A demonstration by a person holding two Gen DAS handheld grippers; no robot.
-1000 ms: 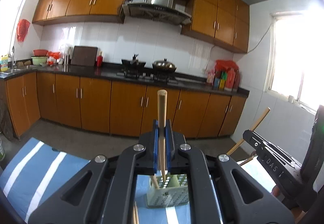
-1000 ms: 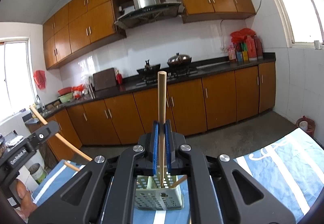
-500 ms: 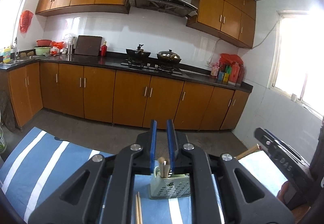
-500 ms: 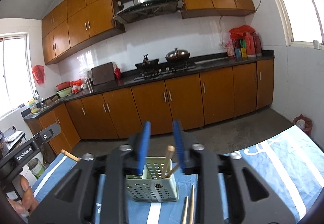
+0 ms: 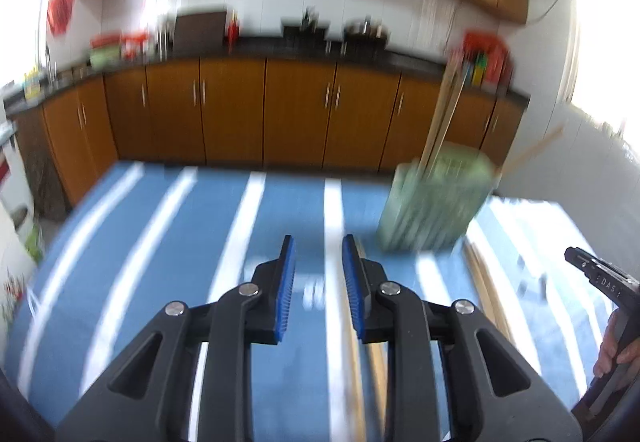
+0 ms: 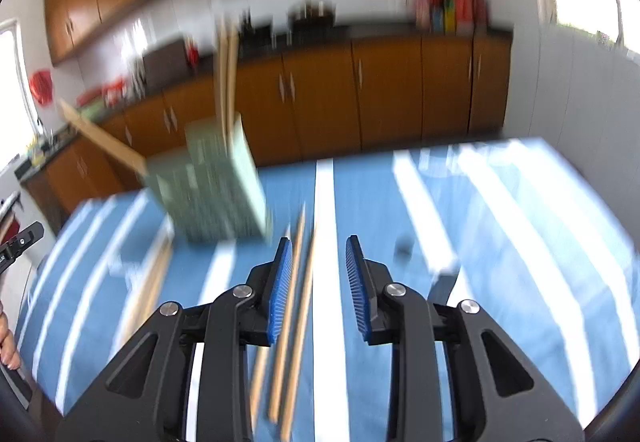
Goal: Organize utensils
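A pale green perforated utensil holder (image 5: pixel 436 198) (image 6: pixel 212 190) stands on the blue striped cloth with wooden chopsticks (image 5: pixel 444 114) (image 6: pixel 226 82) sticking out of it. My left gripper (image 5: pixel 316 242) hovers low over the cloth, left of the holder. Its jaws are opening and hold nothing. My right gripper (image 6: pixel 318 242) is right of the holder, its jaws apart and closing. Loose chopsticks (image 6: pixel 296 302) lie on the cloth beneath its left finger, untouched. Another loose pair (image 6: pixel 154 282) (image 5: pixel 484 282) lies in front of the holder.
The blue, white-striped tablecloth (image 5: pixel 160 242) (image 6: pixel 480 222) fills the foreground. Orange kitchen cabinets (image 5: pixel 296 114) and a dark counter run behind it. A person's hand (image 5: pixel 612 346) grips the other tool at the right edge. Both views are motion-blurred.
Both grippers let go of their upright chopsticks, which went into the holder. Both then dropped and tilted down toward the cloth, and the holder slid sideways out of the centre of each view.
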